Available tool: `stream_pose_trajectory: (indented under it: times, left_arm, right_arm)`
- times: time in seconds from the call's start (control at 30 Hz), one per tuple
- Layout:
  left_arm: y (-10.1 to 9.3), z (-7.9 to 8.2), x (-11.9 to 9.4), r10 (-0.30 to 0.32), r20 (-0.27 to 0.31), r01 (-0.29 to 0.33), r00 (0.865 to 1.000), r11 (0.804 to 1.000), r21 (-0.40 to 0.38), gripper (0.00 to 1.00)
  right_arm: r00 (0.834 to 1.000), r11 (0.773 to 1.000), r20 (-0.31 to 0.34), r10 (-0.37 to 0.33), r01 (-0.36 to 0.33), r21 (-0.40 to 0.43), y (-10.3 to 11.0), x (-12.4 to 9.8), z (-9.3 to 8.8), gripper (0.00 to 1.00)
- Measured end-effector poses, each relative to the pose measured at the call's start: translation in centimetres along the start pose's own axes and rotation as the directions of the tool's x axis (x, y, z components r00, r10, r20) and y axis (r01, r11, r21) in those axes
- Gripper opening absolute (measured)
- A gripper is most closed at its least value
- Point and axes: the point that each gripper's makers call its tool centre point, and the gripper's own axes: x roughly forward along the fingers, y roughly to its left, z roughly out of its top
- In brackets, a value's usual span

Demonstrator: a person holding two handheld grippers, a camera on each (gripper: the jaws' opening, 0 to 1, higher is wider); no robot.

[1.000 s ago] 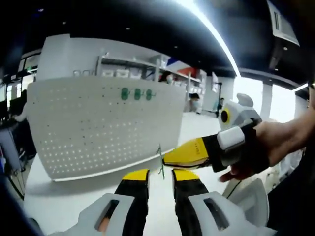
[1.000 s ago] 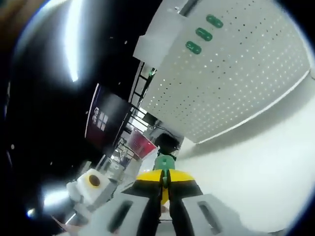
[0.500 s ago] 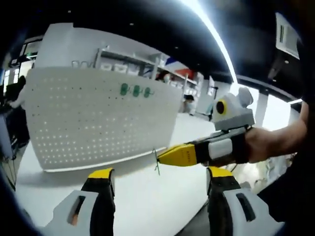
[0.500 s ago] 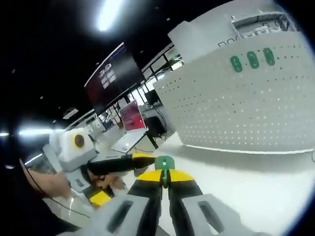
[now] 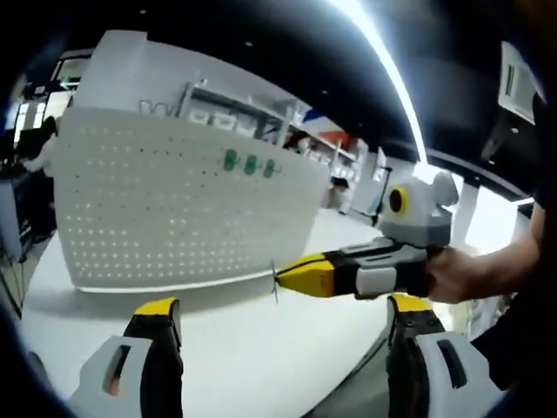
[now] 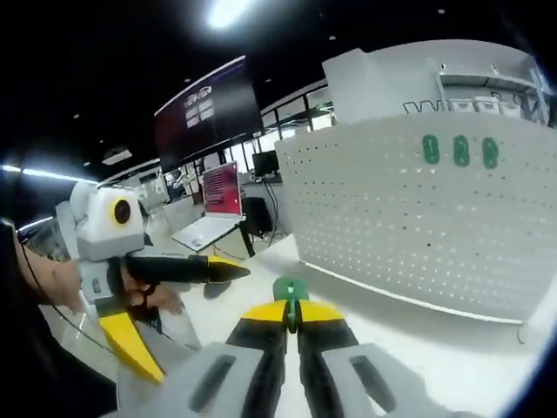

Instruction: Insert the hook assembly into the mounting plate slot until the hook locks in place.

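R gripper (image 6: pixel 291 318) fingers clamped on green hook (image 6: pixel 290 288); L gripper (image 5: pixel 283 326) fingers wide apart, empty. Pegboard (image 6: pixel 418 218) on white counter (image 5: pixel 252 340), well apart from hook. 3 hooks (image 6: pixel 459 150) already up; insertion not yet started.

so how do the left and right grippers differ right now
The left gripper has its fingers spread wide with nothing between them; the right gripper is shut on the green hook. In the left gripper view the right gripper reaches sideways toward the white pegboard with the hook's thin wire at its tip, while the left hangs back over the table. Both have yellow-tipped black fingers.
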Motion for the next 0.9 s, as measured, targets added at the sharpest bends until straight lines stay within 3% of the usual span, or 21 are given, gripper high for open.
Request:
stream_pose_trajectory:
  times: [0.4, 0.57, 0.67, 0.9]
  left_arm:
    - [0.2, 0.8, -0.1, 0.014, 0.026, -0.013, 1.000, 1.000, -0.026, 1.00]
    - [1.0, 0.7, -0.2, 0.030, 0.041, -0.027, 0.999, 0.997, -0.066, 1.00]
    - [1.8, 0.3, -0.5, 0.046, 0.042, -0.041, 0.998, 0.992, -0.117, 1.00]
    - [2.5, 0.2, -0.7, 0.068, 0.044, -0.062, 0.997, 0.991, -0.121, 1.00]
  right_arm:
    - [0.994, 0.996, 0.074, -0.077, 0.081, -0.048, -1.0, 0.9, 1.7, 0.00]
    - [0.976, 0.983, 0.133, -0.172, 0.179, -0.038, -3.4, 1.0, 2.9, 0.00]
    - [0.961, 0.962, 0.139, -0.239, 0.254, -0.103, -5.2, 0.9, 3.3, 0.00]
    - [0.930, 0.943, 0.198, -0.309, 0.327, -0.064, -8.5, 0.7, 5.0, 0.00]
